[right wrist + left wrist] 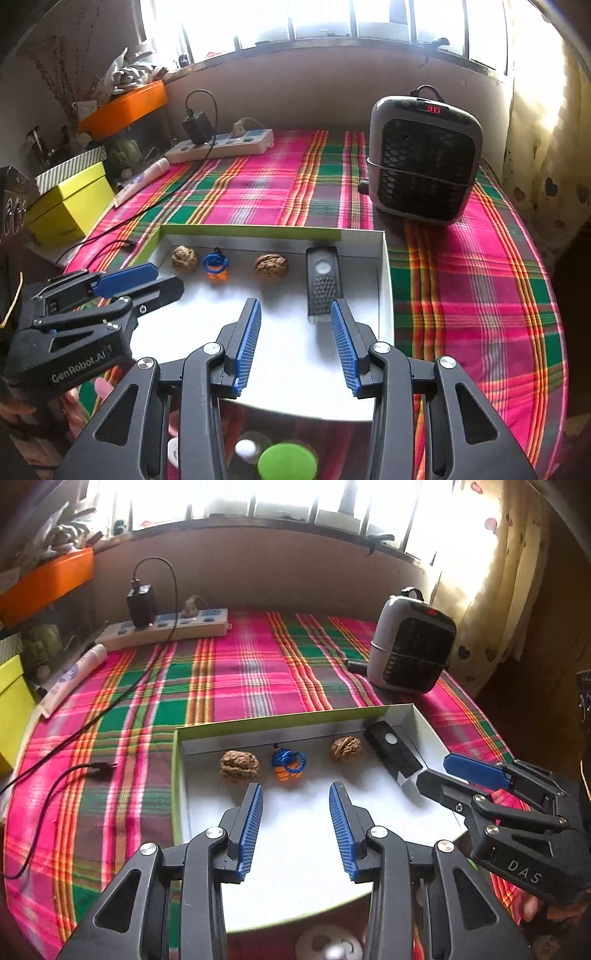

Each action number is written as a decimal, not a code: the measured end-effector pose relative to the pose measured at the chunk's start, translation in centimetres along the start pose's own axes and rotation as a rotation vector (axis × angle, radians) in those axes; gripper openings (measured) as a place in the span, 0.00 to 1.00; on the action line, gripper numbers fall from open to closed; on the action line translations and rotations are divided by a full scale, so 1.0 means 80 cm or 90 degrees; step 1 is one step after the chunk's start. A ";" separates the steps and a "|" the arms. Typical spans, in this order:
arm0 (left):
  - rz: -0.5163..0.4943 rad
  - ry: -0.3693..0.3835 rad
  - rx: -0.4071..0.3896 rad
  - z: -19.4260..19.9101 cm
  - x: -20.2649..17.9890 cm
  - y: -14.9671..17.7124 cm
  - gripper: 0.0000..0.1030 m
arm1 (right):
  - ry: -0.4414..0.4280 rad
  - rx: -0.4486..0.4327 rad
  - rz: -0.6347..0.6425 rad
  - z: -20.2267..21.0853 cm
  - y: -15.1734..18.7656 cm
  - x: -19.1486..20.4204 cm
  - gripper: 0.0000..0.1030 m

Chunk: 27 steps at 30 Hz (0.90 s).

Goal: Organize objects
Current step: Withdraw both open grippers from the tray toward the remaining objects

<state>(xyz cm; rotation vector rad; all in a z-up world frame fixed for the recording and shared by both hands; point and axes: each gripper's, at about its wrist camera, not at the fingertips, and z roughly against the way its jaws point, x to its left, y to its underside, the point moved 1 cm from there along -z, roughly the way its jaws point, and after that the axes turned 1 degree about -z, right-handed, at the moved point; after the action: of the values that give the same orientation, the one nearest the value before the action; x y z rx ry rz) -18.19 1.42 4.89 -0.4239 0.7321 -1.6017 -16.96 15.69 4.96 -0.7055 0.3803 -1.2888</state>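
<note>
A shallow white box with a green rim (280, 722) (251, 230) lies on the plaid cloth. Along its far wall sit a walnut (239, 765) (184, 258), a small orange piece wound with blue cord (288, 762) (216, 266), a second walnut (345, 748) (270, 266) and a black device with a round button (395, 755) (322, 282). My left gripper (295, 786) (168, 278) hangs open over the box's bare white floor, holding nothing. My right gripper (295, 306) (436, 771) is open too, with its fingertips close to the device's near end.
A grey fan heater (412, 644) (424, 162) stands at the back right. At the back left are a power strip (162, 627) with a black charger and a trailing cable (99, 766). At the left edge are a tube (72, 679) and a yellow box (70, 205).
</note>
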 end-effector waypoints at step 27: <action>-0.024 0.001 -0.022 0.081 0.024 0.103 0.35 | -0.075 -0.036 0.071 0.059 0.088 0.054 0.40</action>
<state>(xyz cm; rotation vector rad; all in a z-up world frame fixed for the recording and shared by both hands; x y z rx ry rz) -8.19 -2.13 3.82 -0.4639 0.7579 -1.6274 -7.72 13.62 4.30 -0.7937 0.3556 -1.1294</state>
